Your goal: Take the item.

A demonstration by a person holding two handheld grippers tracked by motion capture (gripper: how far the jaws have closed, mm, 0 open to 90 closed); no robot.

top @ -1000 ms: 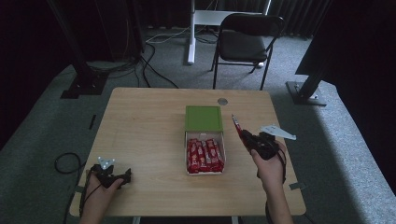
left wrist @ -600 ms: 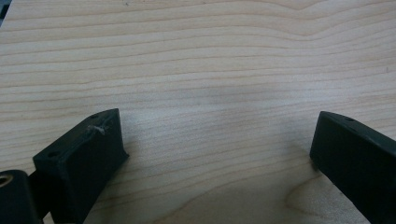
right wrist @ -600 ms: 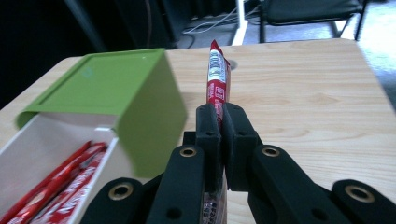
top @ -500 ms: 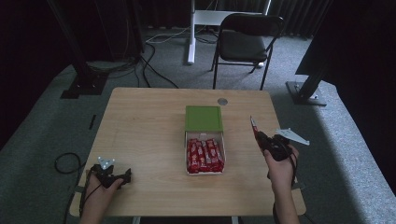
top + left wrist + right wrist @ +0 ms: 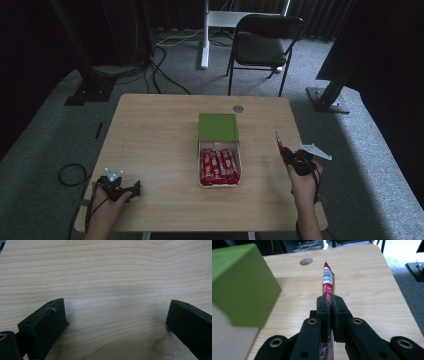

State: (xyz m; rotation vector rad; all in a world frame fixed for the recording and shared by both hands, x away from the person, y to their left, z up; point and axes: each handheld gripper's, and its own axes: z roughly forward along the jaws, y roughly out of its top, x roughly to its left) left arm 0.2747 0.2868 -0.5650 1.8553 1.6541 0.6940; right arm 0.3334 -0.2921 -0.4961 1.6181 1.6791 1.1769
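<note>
A white box with a raised green lid sits mid-table and holds several red snack bars. My right gripper is to the right of the box, low over the table, shut on one red snack bar that sticks out forward past the jaws. In the right gripper view the green lid is close on the left. My left gripper rests at the table's front left corner, open, with bare wood between its fingers.
A wooden table has a round grommet hole behind the box. A folding chair and stand legs are on the floor beyond the table. A cable lies on the floor at the left.
My right gripper has moved right and down, away from the box, carrying the red snack bar. The left gripper has stayed put.
</note>
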